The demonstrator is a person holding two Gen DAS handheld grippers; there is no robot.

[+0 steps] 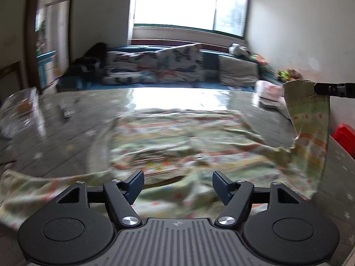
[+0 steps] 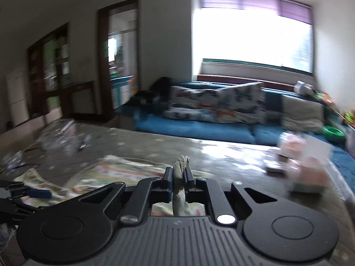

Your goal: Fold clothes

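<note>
Patterned cloth [image 1: 177,141], pale green with orange bands, lies spread and rumpled over the grey table [image 1: 66,137], reaching from near the far edge down to the front under the left gripper [image 1: 177,184]. That gripper's jaws stand wide apart with nothing between them, hanging just above the cloth. The right gripper [image 2: 179,177] has its jaws pinched tight on a bunched corner of the cloth, a tuft poking out past the tips. In the left wrist view this corner is lifted off the table at the right, the fabric draping down from it. Both views are blurred. A blue sofa [image 2: 195,130] with cushions sits beyond the table under a bright window [image 2: 250,35].
</note>
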